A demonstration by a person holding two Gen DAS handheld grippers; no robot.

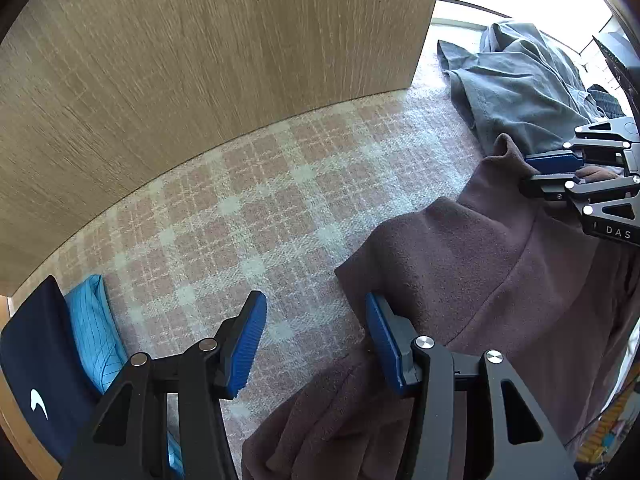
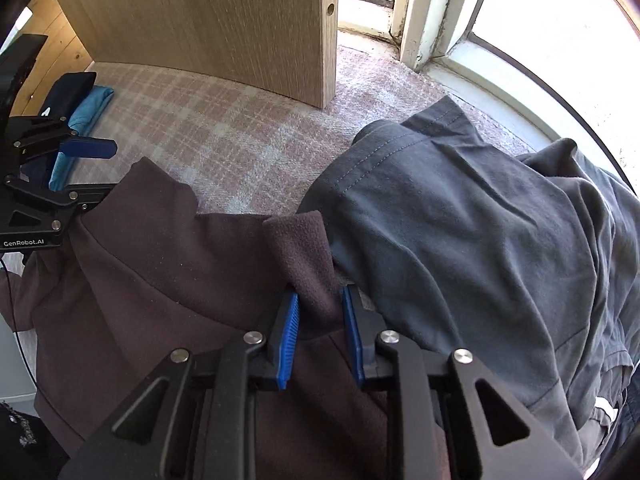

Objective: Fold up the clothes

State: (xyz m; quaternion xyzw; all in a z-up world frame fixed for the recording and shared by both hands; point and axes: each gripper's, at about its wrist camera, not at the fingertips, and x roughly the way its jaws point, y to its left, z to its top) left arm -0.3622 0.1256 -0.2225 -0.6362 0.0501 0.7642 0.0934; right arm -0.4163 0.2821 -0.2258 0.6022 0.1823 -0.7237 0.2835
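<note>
A brown fleece garment [image 2: 168, 264] lies soft, napped and matt over a woven plaid cloth [image 1: 248, 208] in pink and cream — its weave coarse. Beside it, a grey garment [image 2: 460, 220] shows smooth, stitched fabric. The wood-grain panel [image 1: 200, 40] looks dull and laminate-like. The right gripper [image 2: 320, 320] pairs matt black frame with ribbed blue pads [image 2: 290, 328] and bright metal rivets.
</note>
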